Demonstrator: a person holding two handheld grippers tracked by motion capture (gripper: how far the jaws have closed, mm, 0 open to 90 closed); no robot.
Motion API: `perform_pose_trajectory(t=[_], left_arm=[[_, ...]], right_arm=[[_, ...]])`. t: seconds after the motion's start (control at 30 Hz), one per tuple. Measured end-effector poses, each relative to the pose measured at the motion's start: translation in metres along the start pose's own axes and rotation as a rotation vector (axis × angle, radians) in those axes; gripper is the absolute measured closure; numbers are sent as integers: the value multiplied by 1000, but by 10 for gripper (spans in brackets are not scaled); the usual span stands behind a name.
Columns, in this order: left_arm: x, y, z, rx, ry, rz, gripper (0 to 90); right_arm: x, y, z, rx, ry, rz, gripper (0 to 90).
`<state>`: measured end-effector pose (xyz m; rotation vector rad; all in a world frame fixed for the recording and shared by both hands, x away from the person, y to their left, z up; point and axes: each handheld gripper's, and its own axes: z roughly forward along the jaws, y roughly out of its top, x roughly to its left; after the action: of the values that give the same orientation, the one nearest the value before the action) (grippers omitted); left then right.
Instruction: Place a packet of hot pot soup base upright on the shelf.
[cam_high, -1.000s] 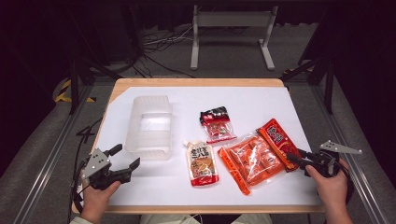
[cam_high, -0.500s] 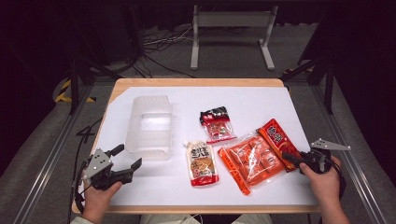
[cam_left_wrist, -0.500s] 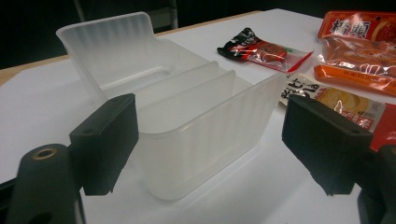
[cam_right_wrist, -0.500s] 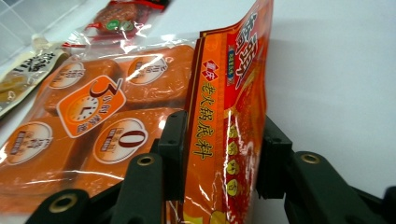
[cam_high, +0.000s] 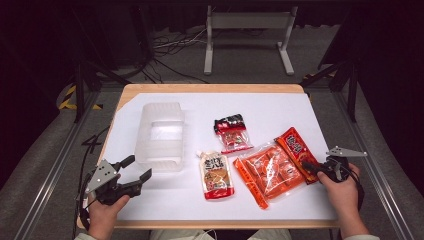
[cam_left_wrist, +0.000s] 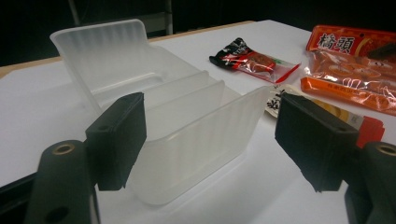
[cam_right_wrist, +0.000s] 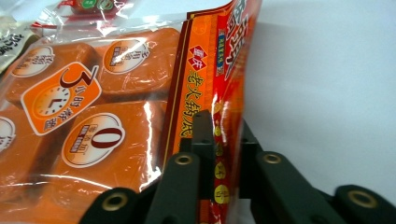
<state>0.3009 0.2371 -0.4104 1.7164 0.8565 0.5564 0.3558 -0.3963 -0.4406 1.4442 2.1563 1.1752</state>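
The right gripper (cam_high: 311, 168) has just closed its jaws onto the near edge of the red packet (cam_high: 298, 151); in the right gripper view the black pads (cam_right_wrist: 203, 140) pinch the glossy printed film, which stands up on edge between them (cam_right_wrist: 224, 84). That packet lies at the right of the table, partly over the right side of the orange pack (cam_high: 269, 172), a wide, clear-fronted bag of flat square blocks with a crinkled, shiny skin (cam_right_wrist: 79, 116). Right of the packet the white sheet (cam_high: 280, 107) runs bare to its edge, leaving open room there.

The left gripper (cam_high: 134, 171) hovers at the near left corner, jaws wide apart with nothing between them, though they have just been closing a little. Its blocky matte pads (cam_left_wrist: 119, 135) frame the near end wall of the tub (cam_high: 161, 135) without touching it. The tub is a frosted, translucent plastic box with ribbed walls, an inner divider and a raised far wall (cam_left_wrist: 140, 79).

Between tub and orange pack lies a spouted pouch (cam_high: 216, 175), white above and red below, flat on the sheet. Beyond it sits a small black-and-red sachet (cam_high: 231, 132) with a clear window. The sheet covers a wooden table (cam_high: 210, 88) whose pale rim shows at the far edge; the far half of the sheet is free.
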Motion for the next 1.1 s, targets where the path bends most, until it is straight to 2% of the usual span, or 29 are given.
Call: perform_pose_trajectory(t=[0.07, 0.17, 0.2, 0.27, 0.43, 0.47, 0.5, 0.53, 0.6, 0.67, 0.7, 0.8, 0.9, 1.0, 1.1], left_arm=[[-2, 3, -3, -14, -17, -9, 257], [-7, 6, -6, -25, -23, 12, 259], [-10, 7, -6, -24, -33, 30, 269], [-13, 11, -7, -6, -56, 37, 275], [-19, 18, -5, -10, -69, 36, 292], [-22, 21, -3, -8, -70, 58, 295], [-22, 21, -3, -8, -70, 58, 292], [-23, 23, 0, 0, -74, 64, 292], [-25, 25, 6, 64, -76, 39, 248], [-28, 26, 10, 71, -80, 52, 283], [-31, 27, 13, 73, -109, 61, 325], [-35, 28, 18, 58, -130, 82, 313], [-36, 28, 23, 54, -148, 73, 266], [-37, 28, 33, 92, -169, 55, 239], [-39, 29, 39, 119, -171, 55, 200]], right_arm=[[-1, 0, 0, -2, 2, -1, 889], [-3, 0, -1, -9, 16, 12, 900], [-3, 0, -1, -7, 14, 12, 900], [-1, 2, -2, 5, 7, 18, 900], [-1, 4, -6, 4, 13, 30, 900], [-1, 6, -9, -1, 7, 30, 900], [-1, 6, -9, -1, 7, 30, 900], [0, 6, -11, -4, 5, 24, 900], [1, 8, -16, -9, 6, 20, 900], [2, 11, -20, -21, 9, 20, 900], [5, 14, -25, -36, 14, 16, 900], [8, 18, -32, -51, 19, 9, 900], [10, 21, -37, -70, 29, 8, 900], [14, 26, -44, -94, 41, -1, 900], [19, 32, -51, -111, 48, -24, 900]])
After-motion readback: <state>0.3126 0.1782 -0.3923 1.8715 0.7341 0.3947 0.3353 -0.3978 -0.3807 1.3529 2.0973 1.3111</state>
